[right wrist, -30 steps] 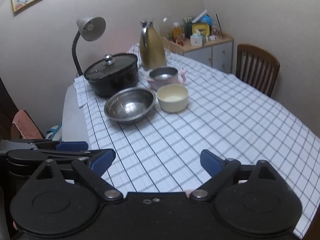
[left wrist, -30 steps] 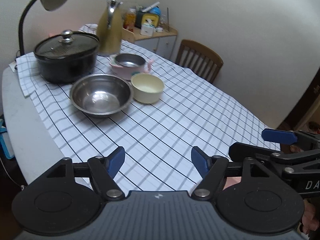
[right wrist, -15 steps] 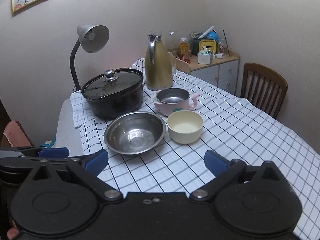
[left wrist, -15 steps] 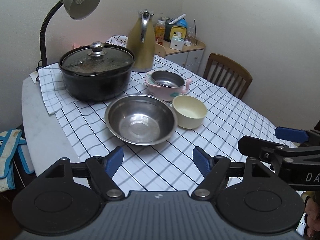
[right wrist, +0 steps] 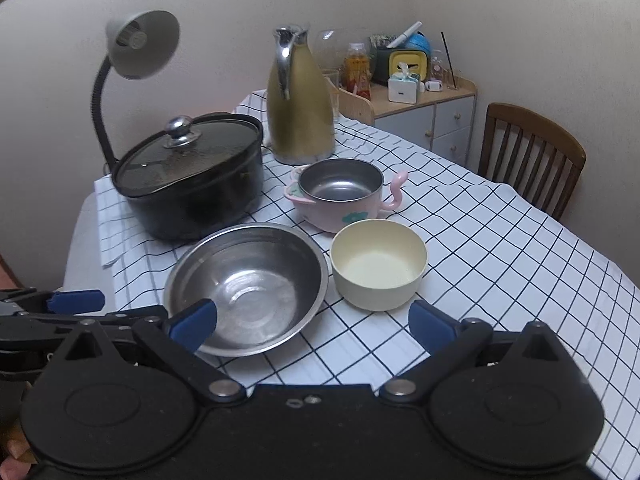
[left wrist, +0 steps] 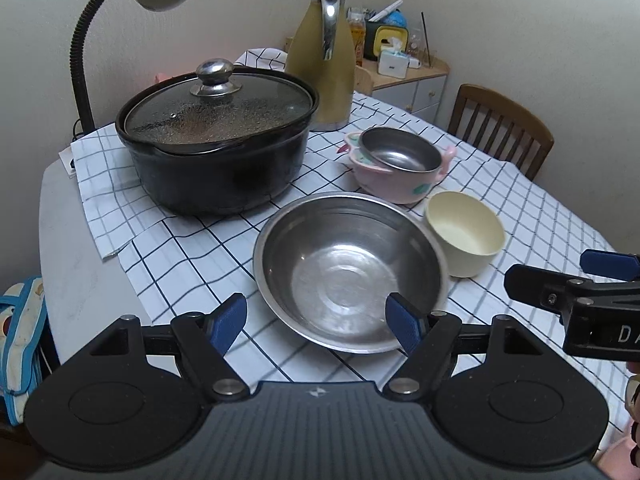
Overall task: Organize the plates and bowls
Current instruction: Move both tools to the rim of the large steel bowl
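Observation:
A large steel bowl (left wrist: 348, 272) (right wrist: 248, 284) sits on the checked tablecloth. To its right is a small cream bowl (left wrist: 464, 232) (right wrist: 378, 264). Behind them stands a pink handled bowl (left wrist: 396, 168) (right wrist: 340, 192) with a steel insert. My left gripper (left wrist: 316, 322) is open, hovering at the steel bowl's near rim with nothing gripped. Also open and empty, my right gripper (right wrist: 312, 322) is close in front of the steel and cream bowls. The two grippers are side by side, and each shows at the edge of the other's view.
A black pot (left wrist: 216, 144) with a glass lid stands left of the bowls, and a gold jug (left wrist: 322, 60) is behind it. A desk lamp (right wrist: 136, 48) leans over the pot. A wooden chair (right wrist: 528, 156) and a cluttered cabinet (right wrist: 424, 104) stand beyond the table's right side.
Both grippers have moved forward and down toward the bowls, which now look much larger and nearer. The jaws stay spread as before.

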